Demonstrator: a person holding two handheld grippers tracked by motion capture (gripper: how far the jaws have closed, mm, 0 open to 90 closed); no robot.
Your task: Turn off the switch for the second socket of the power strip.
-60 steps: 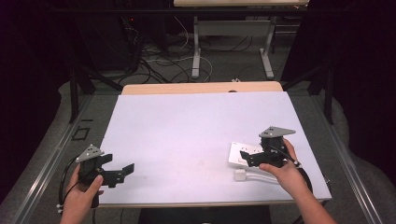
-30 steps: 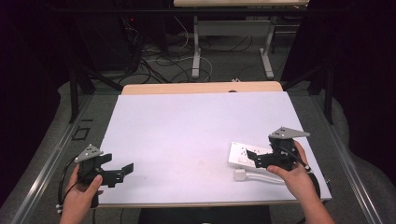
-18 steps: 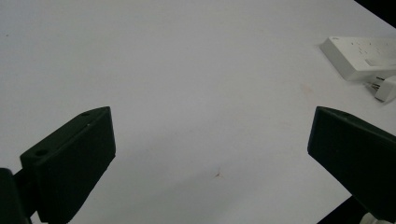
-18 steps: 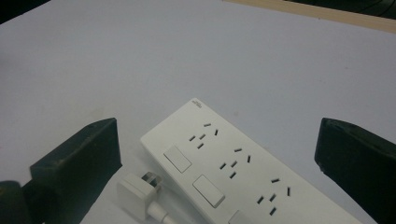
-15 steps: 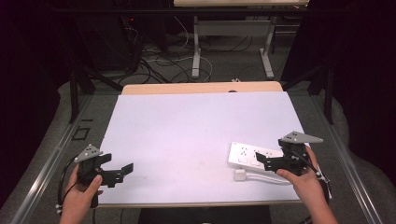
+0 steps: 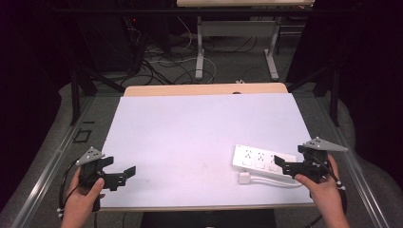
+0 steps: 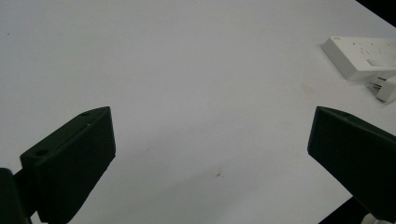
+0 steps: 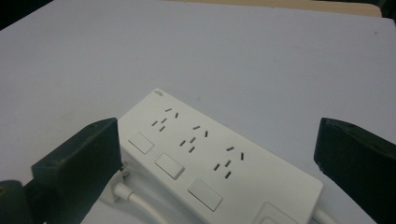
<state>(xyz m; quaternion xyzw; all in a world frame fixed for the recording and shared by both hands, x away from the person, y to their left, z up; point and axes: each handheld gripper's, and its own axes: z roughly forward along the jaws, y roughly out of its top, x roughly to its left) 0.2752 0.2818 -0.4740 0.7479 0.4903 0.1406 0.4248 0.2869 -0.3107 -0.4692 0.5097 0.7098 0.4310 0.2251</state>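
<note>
While wide apart, right tongs [image 6: 285, 166] just beside white power strip [image 6: 259, 158] on surface [image 6: 199, 128]. Left tongs [image 6: 126, 175] wide apart too, far off.

Tiny logo on power strip [image 8: 158, 94] corner, too small to read.

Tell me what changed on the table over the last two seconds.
The right gripper drew back from over the power strip toward the table's right edge; its jaws are open, holding nothing, at the strip's right end. The strip, its plug and cord lie where they were. The left gripper kept its place at the near left corner, jaws open.
</note>
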